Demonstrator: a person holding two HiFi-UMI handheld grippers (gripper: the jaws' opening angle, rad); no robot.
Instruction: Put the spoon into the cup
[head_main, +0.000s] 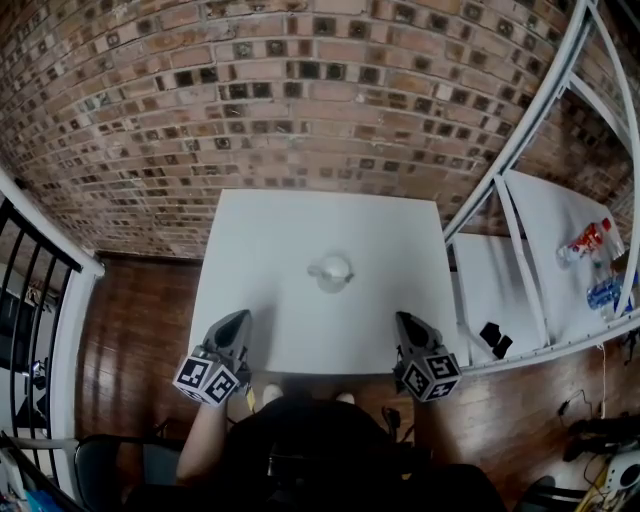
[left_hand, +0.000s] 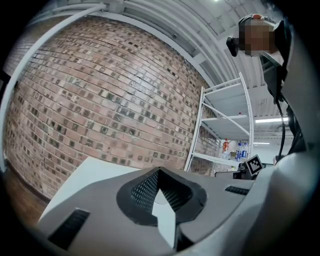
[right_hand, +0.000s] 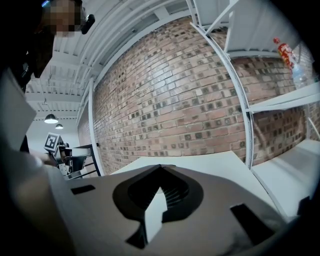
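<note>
A small white cup (head_main: 331, 272) stands near the middle of the white table (head_main: 300, 215). I cannot make out the spoon; it is too small to tell from the cup. My left gripper (head_main: 241, 317) is at the table's near edge on the left, and my right gripper (head_main: 405, 320) is at the near edge on the right. Both point toward the brick wall, well short of the cup. In the left gripper view the jaws (left_hand: 159, 171) meet at their tips with nothing between them. The right gripper (right_hand: 160, 167) looks the same, shut and empty.
A white metal shelf rack (head_main: 530, 130) stands right of the table, with bottles (head_main: 588, 240) and small black things (head_main: 493, 338) on its shelves. A brick wall (head_main: 300, 90) backs the table. A black railing (head_main: 30, 260) runs on the left over the wooden floor.
</note>
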